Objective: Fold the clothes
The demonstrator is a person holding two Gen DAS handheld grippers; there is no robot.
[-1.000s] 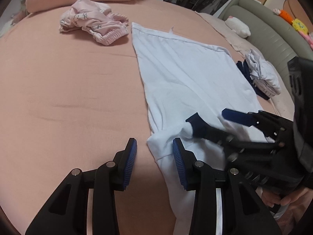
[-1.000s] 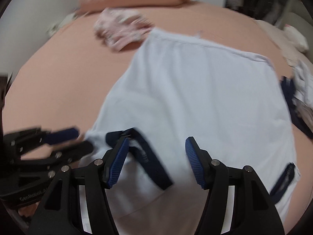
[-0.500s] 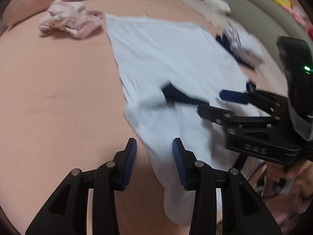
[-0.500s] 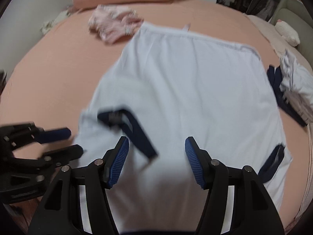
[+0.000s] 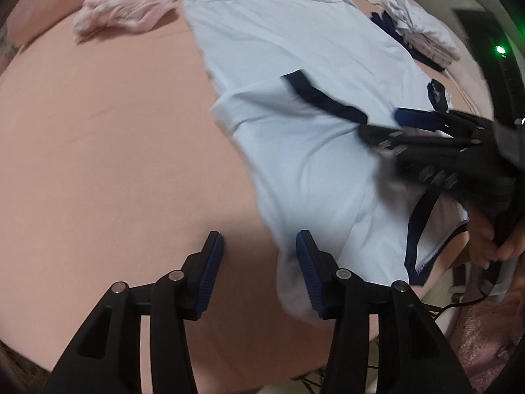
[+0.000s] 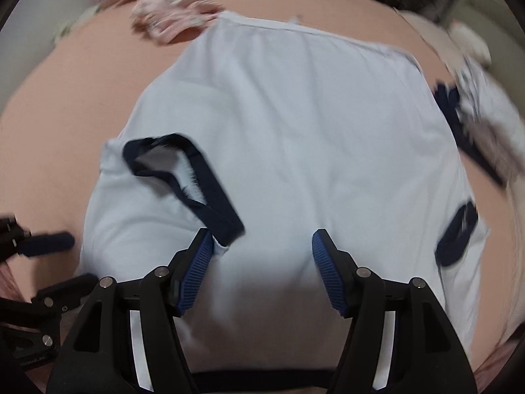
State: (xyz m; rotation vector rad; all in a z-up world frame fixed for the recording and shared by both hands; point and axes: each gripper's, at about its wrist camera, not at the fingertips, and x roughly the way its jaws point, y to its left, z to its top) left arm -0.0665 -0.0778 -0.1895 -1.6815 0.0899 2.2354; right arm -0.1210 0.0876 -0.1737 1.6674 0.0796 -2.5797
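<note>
My left gripper (image 5: 259, 271) is opening, its jaws empty beside the pale blue shirt (image 5: 295, 105) near the bed's (image 5: 98, 131) front edge. My right gripper (image 6: 261, 269) hangs open, empty, over the shirt.

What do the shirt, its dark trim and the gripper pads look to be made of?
Shirt: pale blue, matte, soft knit, probably cotton; it creases and drapes limply. Trim: navy band, looks like ribbed knit, though blurred. Pads: blue, finely ridged, likely rubber or soft plastic on black rigid plastic fingers.

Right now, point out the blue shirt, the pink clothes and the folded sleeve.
blue shirt (image 6: 311, 124), right wrist view, middle of its body
pink clothes (image 5: 121, 11), left wrist view, centre of the pile
folded sleeve (image 6: 210, 190), right wrist view, navy cuff
</note>
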